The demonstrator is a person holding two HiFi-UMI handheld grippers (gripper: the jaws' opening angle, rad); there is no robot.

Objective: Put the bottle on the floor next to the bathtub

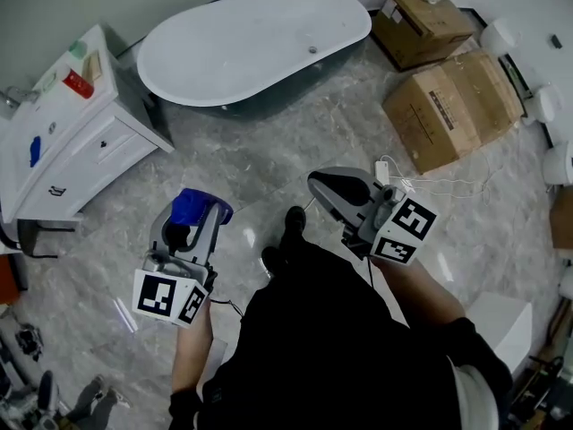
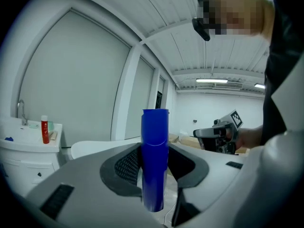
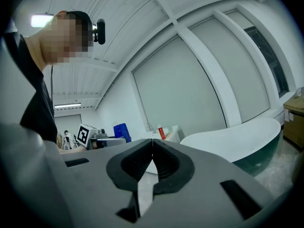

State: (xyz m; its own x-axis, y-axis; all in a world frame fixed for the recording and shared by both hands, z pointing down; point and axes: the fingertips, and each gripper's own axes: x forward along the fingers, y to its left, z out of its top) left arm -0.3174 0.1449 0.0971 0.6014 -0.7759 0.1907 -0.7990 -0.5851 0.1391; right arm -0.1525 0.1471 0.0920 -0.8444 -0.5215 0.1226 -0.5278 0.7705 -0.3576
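A blue bottle (image 2: 155, 158) stands upright between the jaws of my left gripper (image 2: 154, 163), which is shut on it. In the head view the blue bottle (image 1: 195, 208) is carried above the marble floor, left of the person's legs, in the left gripper (image 1: 191, 225). My right gripper (image 1: 329, 186) is shut with nothing in it; its tips meet in the right gripper view (image 3: 152, 144). The white oval bathtub (image 1: 255, 43) lies ahead at the top of the head view. It also shows at the right of the right gripper view (image 3: 232, 137).
A white vanity cabinet (image 1: 76, 128) with a red bottle (image 1: 77, 84) on top stands at the left. Two cardboard boxes (image 1: 455, 106) lie right of the tub, and a white cable (image 1: 430, 184) trails on the floor beside them. Grey marble floor (image 1: 242, 164) lies between me and the tub.
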